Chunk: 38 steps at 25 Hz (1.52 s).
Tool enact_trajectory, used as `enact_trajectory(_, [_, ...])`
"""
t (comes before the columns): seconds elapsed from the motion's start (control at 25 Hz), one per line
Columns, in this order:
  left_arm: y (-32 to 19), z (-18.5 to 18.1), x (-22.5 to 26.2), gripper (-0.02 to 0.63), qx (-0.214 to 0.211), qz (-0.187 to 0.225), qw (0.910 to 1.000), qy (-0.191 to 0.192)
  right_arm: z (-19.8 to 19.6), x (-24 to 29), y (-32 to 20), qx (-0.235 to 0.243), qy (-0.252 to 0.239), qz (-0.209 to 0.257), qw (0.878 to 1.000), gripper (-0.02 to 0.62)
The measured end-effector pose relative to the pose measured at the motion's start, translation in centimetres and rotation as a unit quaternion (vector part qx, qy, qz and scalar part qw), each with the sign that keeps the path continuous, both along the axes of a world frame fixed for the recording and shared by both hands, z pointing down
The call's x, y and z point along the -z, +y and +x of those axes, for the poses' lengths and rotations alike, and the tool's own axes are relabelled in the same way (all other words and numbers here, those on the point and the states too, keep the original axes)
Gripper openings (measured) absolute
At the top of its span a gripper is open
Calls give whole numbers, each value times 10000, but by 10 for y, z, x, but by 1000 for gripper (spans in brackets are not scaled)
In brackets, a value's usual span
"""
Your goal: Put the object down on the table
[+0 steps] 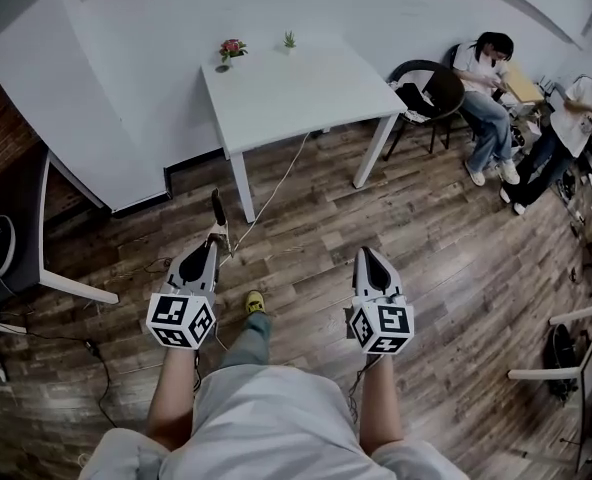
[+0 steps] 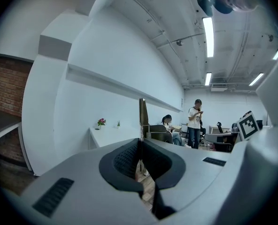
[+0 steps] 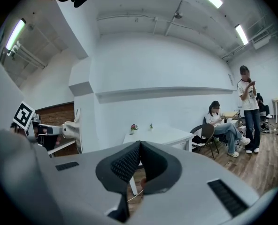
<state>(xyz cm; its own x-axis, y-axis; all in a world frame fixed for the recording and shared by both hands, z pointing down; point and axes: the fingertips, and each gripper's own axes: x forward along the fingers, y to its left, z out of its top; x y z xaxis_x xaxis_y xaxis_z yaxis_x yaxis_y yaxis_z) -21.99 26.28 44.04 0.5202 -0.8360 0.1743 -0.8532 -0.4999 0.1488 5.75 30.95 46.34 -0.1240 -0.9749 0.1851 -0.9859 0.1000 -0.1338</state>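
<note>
Fingers (image 2: 126,159) of the left gripper (image 1: 214,238) are clamped on a thin flat object (image 1: 217,208) that sticks out past their tips; I cannot tell what it is. On the right gripper (image 1: 367,256) the jaws are pressed together on nothing. With the white table (image 1: 286,98) well ahead across the wooden floor (image 1: 446,238), all 3 steps seem left: approach, lower, release.

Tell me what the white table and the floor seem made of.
Table: probably painted or laminated board, smooth matte white, no grain showing. Floor: wood or wood-look planks, brown with grain streaks and plank seams, low sheen.
</note>
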Motion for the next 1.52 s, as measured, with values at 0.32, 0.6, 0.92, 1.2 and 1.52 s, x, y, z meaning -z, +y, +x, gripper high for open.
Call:
enact_trajectory(0.32, [-107,1,-2,20,-108,-179,9998,9,-3,2,-102,-80,-52,-161,9998,8])
enact_trajectory(0.6, [-205,-11,2,20,-228,-226,9995,54,-17,7,-193,-206,-75,-212,9995,8])
enact_trajectory(0.92, [-275,-29,0,20,-298,-270,9990,178,-35,13,-257,-310,-9,-190,9993,8])
enact_trajectory(1.2, [-309,-34,2,20,-294,-200,9991,232,-36,18,-291,-330,20,-78,9994,8])
enact_trajectory(1.52, [-347,-17,-1,20,-317,-165,9992,180,-23,16,-332,-290,-74,41,9995,8])
